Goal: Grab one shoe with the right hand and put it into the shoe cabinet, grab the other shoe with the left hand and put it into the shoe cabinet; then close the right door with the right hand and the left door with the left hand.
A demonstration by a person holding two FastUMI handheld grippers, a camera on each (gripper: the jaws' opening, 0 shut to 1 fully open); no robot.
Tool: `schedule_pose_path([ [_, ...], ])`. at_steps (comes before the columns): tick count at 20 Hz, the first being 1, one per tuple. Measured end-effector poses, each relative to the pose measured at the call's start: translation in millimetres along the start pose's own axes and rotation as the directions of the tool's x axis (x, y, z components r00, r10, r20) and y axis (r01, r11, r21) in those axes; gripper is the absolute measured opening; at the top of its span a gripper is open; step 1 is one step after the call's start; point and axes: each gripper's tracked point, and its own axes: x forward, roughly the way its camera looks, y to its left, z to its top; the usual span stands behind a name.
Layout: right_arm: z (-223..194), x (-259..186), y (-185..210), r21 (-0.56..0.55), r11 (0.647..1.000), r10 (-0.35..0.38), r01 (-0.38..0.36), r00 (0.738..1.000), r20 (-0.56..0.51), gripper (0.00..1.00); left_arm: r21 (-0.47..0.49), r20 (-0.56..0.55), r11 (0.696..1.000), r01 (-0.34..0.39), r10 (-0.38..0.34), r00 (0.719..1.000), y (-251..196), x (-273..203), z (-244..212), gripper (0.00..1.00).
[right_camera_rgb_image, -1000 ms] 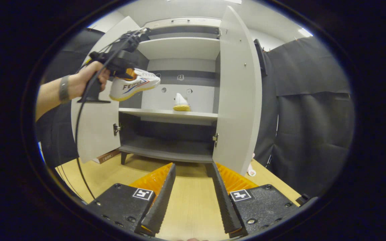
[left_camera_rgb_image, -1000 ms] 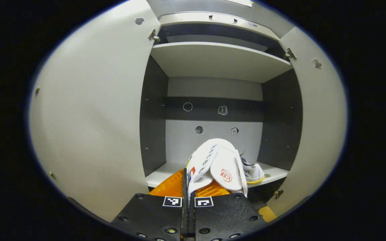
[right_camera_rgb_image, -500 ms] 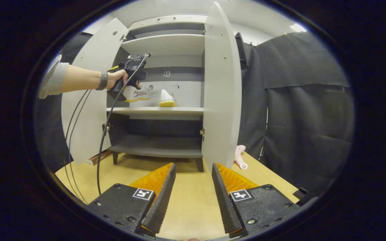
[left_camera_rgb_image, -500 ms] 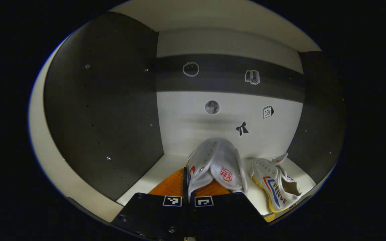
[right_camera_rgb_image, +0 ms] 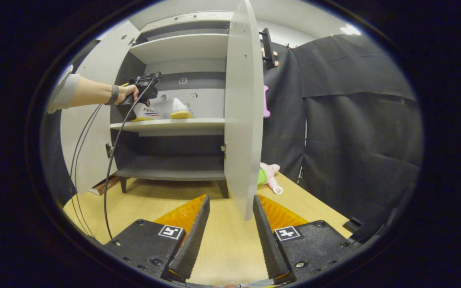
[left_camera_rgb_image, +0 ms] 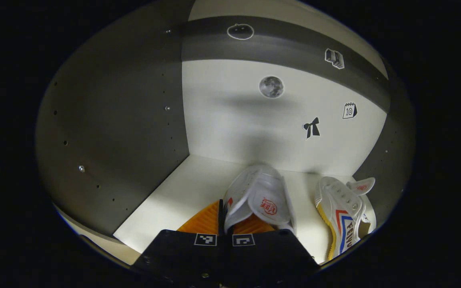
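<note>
Our left gripper (left_camera_rgb_image: 225, 218) clamps the white canvas shoe (left_camera_rgb_image: 260, 198) just above the pale cabinet shelf (left_camera_rgb_image: 182, 192), toe pointing inward; our right gripper (right_camera_rgb_image: 230, 224) gapes empty.

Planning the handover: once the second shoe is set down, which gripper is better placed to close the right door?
Right. The right gripper is open and empty, facing the right door edge. The left gripper grips a shoe inside the cabinet.

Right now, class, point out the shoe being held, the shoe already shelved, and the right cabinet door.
held shoe (left_camera_rgb_image: 260, 196), left gripper view, tongue.
shelved shoe (left_camera_rgb_image: 344, 212), left gripper view, striped side.
right cabinet door (right_camera_rgb_image: 243, 112), right gripper view, inner face.
</note>
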Motion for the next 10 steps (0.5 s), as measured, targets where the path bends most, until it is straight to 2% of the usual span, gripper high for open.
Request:
schedule_pose_path([
  [1,-1.5,1.2,1.1,-0.002,1.000,0.004,-0.004,1.000,-0.004,0.73,-0.012,-0.014,1.000,0.020,-0.021,1.000,-2.6,0.1,-1.2,0.00],
  [2,-2.0,1.4,2.2,-0.004,1.000,0.009,-0.009,1.000,-0.005,0.70,-0.018,-0.010,0.998,0.064,-0.064,0.998,-9.4,-4.2,1.2,0.01],
  [3,-1.2,2.5,4.6,-0.004,1.000,0.017,-0.017,1.000,-0.005,0.70,-0.013,0.000,0.998,0.057,-0.057,0.998,-4.0,-7.8,3.3,0.02],
  [4,-1.1,1.6,7.5,-0.004,1.000,0.024,-0.024,1.000,-0.003,0.69,-0.015,0.013,0.998,0.061,-0.061,0.998,-0.5,-14.4,7.6,0.42],
  [5,-1.0,1.9,10.8,-0.005,0.999,0.034,-0.034,0.999,-0.004,0.70,-0.020,0.009,0.998,0.066,-0.066,0.998,0.1,-21.1,7.9,0.48],
  [6,-1.0,1.3,14.2,-0.008,0.999,0.044,-0.044,0.999,-0.004,0.73,-0.019,0.000,0.996,0.089,-0.089,0.996,-1.7,-29.4,6.7,0.49],
  [7,-1.4,0.3,16.3,-0.010,0.999,0.054,-0.054,0.999,-0.002,0.73,-0.011,0.005,0.994,0.105,-0.105,0.995,-1.5,-41.1,7.6,0.38],
  [8,-0.8,-1.0,19.5,-0.012,0.998,0.064,-0.064,0.998,0.001,0.70,-0.004,0.016,0.992,0.122,-0.122,0.992,-1.7,-52.1,9.2,0.53],
  [9,-1.5,-2.0,23.0,-0.014,0.997,0.074,-0.074,0.997,0.000,0.73,0.004,0.040,0.990,0.140,-0.140,0.989,-2.0,-66.4,15.1,0.39],
  [10,-1.3,-4.0,25.8,-0.018,0.996,0.084,-0.084,0.996,0.000,0.70,0.005,0.072,0.988,0.152,-0.152,0.986,-0.5,-81.3,21.5,0.39],
])
